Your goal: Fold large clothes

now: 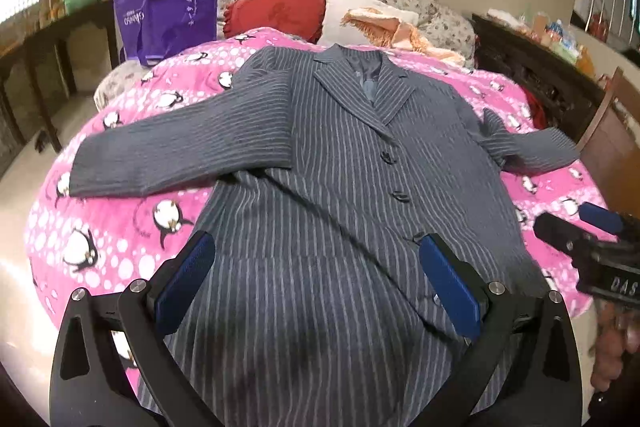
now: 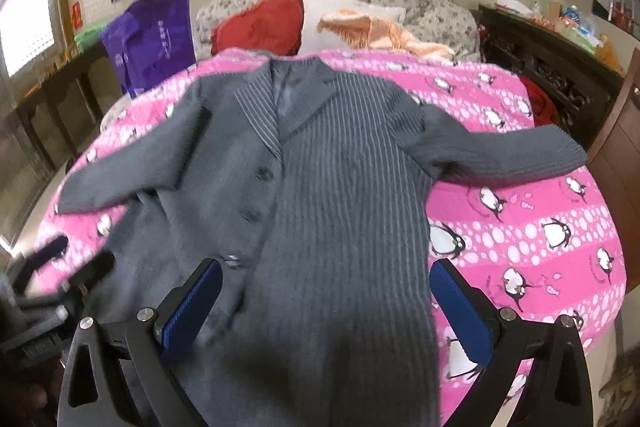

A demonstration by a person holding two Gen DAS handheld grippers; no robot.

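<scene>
The grey pinstriped jacket (image 1: 328, 163) lies spread flat on the pink penguin blanket (image 1: 120, 227), sleeves out. Its hem runs between the wide, empty jaws of the left gripper (image 1: 316, 275) and right gripper (image 2: 328, 303) (hem edge cut off below both views).

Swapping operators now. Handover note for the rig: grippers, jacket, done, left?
Left gripper: open, empty, over the jacket's hem.
Right gripper: open, empty, also near the hem, toward the jacket's right-hand edge.
Striped grey jacket: flat, face up, buttoned, on the pink penguin blanket, collar toward the pillows, both sleeves spread sideways.
Done: jacket laid out; no fold visible.
Left: probably fold sleeves inward, then the body.
</scene>
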